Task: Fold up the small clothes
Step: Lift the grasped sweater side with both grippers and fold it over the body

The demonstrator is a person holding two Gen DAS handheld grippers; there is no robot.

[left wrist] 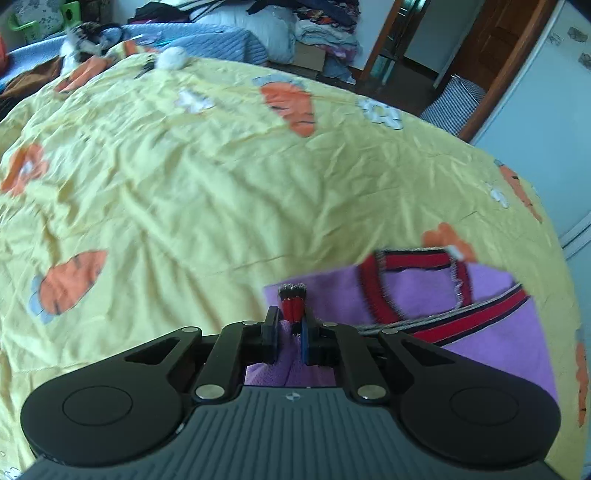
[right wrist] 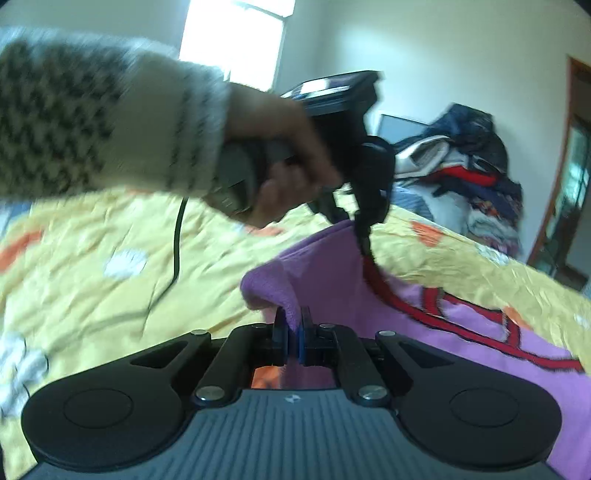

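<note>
Crowding the bed's (left wrist: 184, 166) far edge: clothes pile (left wrist: 325, 33).

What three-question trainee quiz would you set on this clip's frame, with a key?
1. True or false: the left gripper is shut on the red-trimmed edge of the purple garment.
2. What does the right gripper pinch? A) the yellow bedsheet B) a fold of purple fabric C) a black cable
3. Fill in: the garment lies on a yellow bedsheet printed with orange ____.

Key: 1 true; 2 B; 3 carrots.
</note>
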